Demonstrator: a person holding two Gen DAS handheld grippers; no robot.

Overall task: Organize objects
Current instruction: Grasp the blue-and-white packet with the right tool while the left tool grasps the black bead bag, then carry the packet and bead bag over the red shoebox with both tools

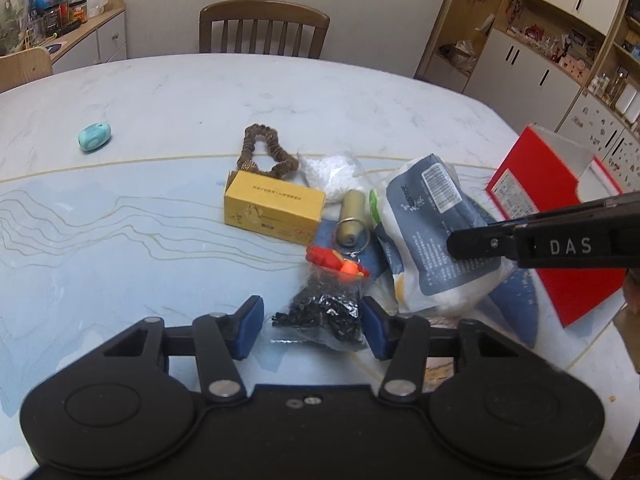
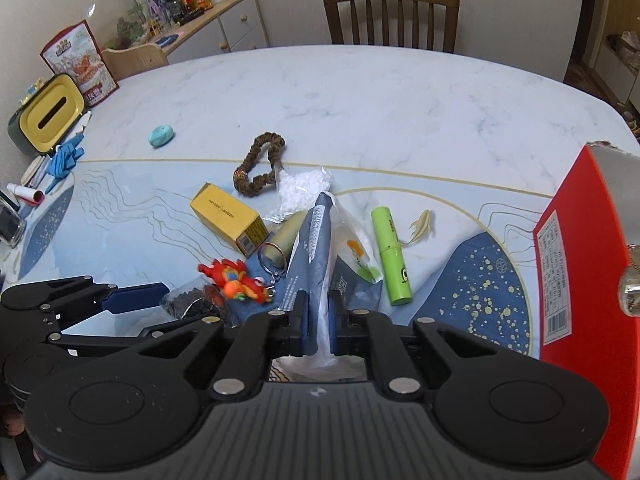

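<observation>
Two grippers work over the table (image 2: 360,92). Leftmost, the left gripper (image 1: 313,326) hovers wide open around a clear bag of black bits (image 1: 324,312). Further right, the right gripper (image 2: 319,330) pinches a blue-and-white tissue pack (image 2: 314,248) beside a red box (image 2: 576,248).

The box (image 1: 274,210) is yellow, the tube (image 2: 391,256) bright green, the scrunchie (image 1: 266,154) brown. The mat (image 2: 486,280) is blue with gold speckles; the carton (image 1: 536,200) is red.
</observation>
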